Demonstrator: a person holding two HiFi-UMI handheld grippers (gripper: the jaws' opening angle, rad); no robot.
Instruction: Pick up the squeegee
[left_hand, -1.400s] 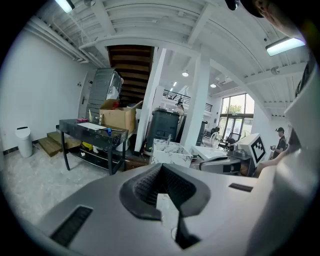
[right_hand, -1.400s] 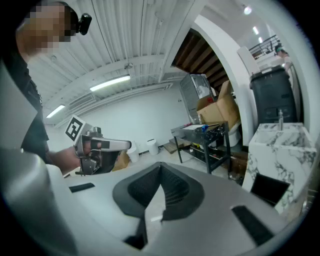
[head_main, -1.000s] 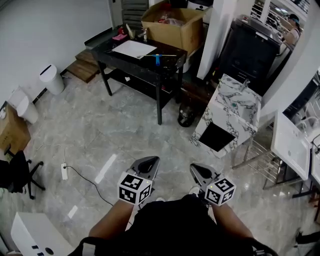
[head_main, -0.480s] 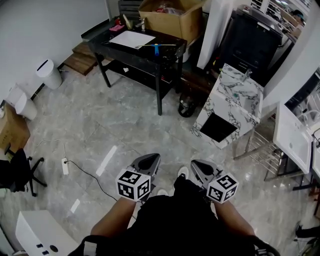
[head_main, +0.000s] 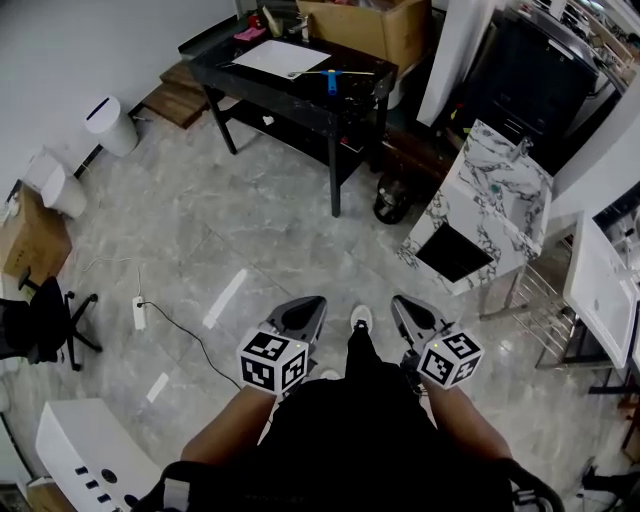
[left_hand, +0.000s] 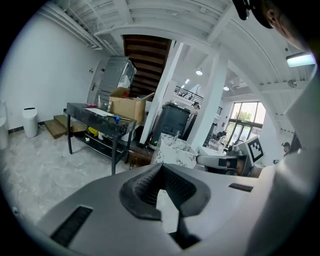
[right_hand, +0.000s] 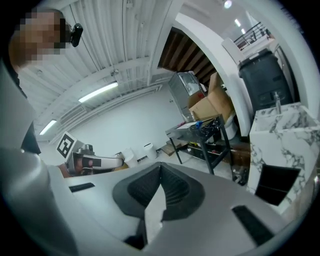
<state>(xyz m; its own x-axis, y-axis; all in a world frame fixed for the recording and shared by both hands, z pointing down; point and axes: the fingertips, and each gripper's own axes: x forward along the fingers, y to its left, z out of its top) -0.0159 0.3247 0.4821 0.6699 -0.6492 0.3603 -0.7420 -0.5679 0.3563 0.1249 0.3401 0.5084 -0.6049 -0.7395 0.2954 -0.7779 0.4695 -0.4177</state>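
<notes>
Left tool (head_main: 299, 315) and right tool (head_main: 413, 317) are both closed and empty, well short of the surface (head_main: 360, 88). Over the last second we have walked slightly nearer. The squeegee (head_main: 331, 78) lies on that surface, so we judge this still the approach.

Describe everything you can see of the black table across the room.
The black table is long, with a glossy dark top, slim black legs and a lower shelf that holds a few small items. It stands upright on the grey marble-look floor, not far from the white wall. On its top lie a white sheet, a blue-handled tool and some small clutter at the far end. A cardboard box sits close behind it.
</notes>
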